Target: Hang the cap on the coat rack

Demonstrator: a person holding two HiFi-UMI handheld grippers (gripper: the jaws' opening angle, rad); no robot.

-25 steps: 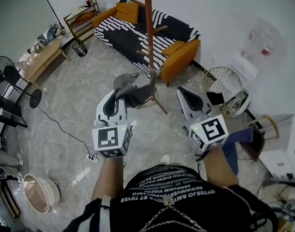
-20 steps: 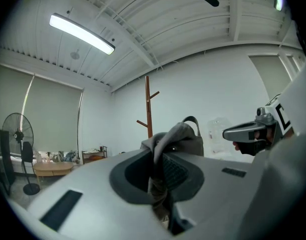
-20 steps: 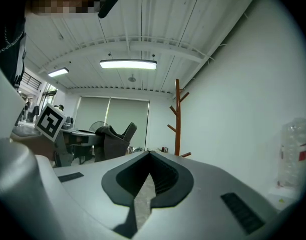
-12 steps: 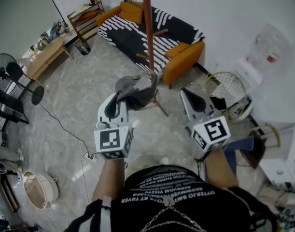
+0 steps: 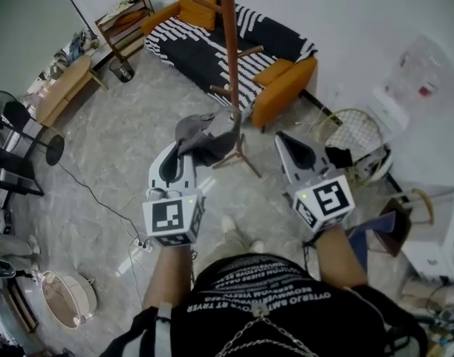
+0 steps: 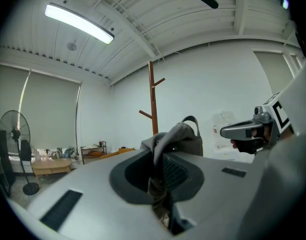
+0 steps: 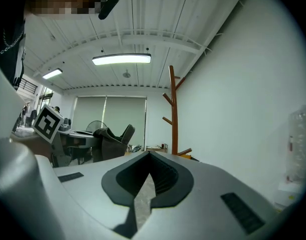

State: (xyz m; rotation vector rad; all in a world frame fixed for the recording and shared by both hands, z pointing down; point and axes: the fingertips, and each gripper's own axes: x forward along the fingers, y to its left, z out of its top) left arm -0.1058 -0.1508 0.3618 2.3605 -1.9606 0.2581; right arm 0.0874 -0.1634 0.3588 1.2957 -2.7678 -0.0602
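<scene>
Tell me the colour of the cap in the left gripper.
Grey. The cap shows best in the head view, pinched in the left gripper.

Left tongs (image 6: pixel 160 164) clamp grey cap (image 6: pixel 185 139); coat rack (image 6: pixel 153 99) beyond

The head view looks steeply down from above at the floor (image 5: pixel 108 162), each gripper view looks almost level across the room from close behind its own fingers (image 6: pixel 77 189), and all three views share the wooden coat rack (image 5: pixel 230 50) ahead.
</scene>
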